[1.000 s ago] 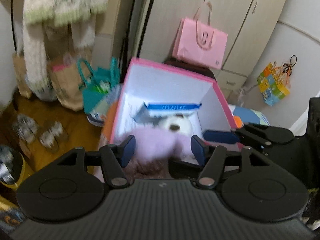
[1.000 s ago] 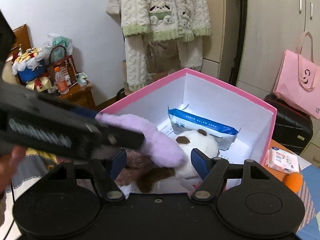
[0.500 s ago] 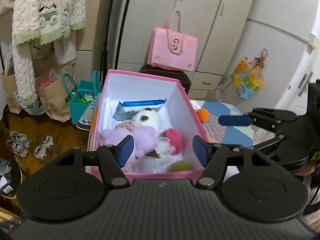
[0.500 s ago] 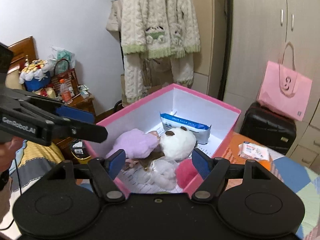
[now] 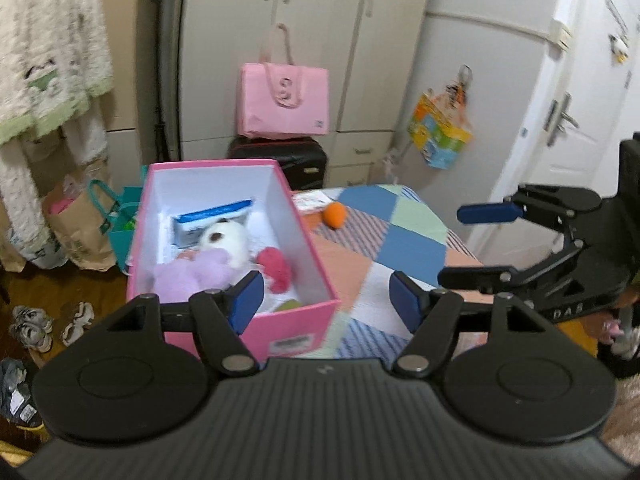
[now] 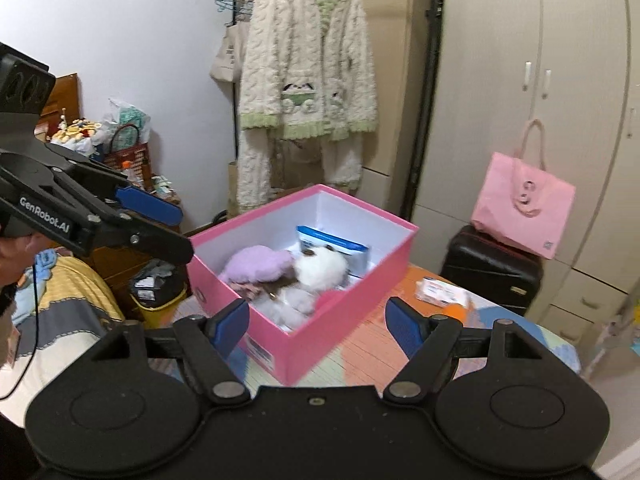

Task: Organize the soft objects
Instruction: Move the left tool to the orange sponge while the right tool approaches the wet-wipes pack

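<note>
The left tool (image 5: 326, 294) is empty, its jaws spreading wider with nothing between them; it hangs above the near end of the pink box (image 5: 294, 326). The right tool (image 6: 316, 322) is likewise empty and opening, poised over the box's near corner.

Inside the box (image 6: 320, 328) lie the soft toys: a purple plush (image 5: 192, 274) against the left wall, a white plush (image 5: 228, 238) touching it, a red one (image 5: 276, 266) beside the right wall, and a blue-and-white wipes pack (image 6: 334, 248) at the far end. The box sits on a patchwork-covered surface (image 5: 400, 240); whether that is a bed or a worktop I cannot tell.

Still outside the box, an orange ball (image 5: 335, 214) rests on the patchwork just beside the far right wall, near a small flat packet (image 6: 440, 292).

The ball looks light and squashy, likely to roll if nudged. I would close on its middle, gently, from above.
</note>
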Demonstrator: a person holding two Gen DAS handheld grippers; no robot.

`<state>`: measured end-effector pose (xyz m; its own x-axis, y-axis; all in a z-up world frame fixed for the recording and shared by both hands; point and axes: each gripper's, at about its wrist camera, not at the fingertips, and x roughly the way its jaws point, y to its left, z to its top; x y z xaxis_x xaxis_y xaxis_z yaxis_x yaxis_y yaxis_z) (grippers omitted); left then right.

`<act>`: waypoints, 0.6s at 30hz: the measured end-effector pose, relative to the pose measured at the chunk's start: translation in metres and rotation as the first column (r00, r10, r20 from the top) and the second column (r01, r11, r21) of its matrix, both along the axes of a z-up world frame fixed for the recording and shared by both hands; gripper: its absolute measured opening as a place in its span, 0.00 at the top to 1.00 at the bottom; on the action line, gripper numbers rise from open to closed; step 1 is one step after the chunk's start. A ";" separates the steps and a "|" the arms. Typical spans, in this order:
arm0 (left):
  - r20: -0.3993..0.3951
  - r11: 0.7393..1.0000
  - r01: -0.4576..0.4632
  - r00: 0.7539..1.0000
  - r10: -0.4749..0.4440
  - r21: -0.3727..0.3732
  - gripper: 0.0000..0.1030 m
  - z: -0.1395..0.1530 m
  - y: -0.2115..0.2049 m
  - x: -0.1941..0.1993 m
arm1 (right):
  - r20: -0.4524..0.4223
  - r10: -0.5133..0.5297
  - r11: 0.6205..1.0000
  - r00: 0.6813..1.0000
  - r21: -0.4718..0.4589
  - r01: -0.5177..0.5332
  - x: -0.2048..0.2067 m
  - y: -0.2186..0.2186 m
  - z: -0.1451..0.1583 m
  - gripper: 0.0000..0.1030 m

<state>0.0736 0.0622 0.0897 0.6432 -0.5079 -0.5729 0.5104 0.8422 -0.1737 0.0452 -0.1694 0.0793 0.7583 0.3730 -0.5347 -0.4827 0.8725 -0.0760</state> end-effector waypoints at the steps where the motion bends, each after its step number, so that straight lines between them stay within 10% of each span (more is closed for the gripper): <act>1: -0.001 1.000 0.011 1.000 -0.011 0.001 0.33 0.000 -0.005 -0.002 | 0.000 -0.009 1.000 1.000 -0.003 0.009 -0.002 -0.005 0.000 0.23; 18: 0.019 0.999 0.042 0.999 -0.042 -0.024 0.33 -0.020 -0.128 0.033 | -0.022 -0.124 0.992 0.992 -0.008 0.124 0.039 -0.115 -0.003 0.22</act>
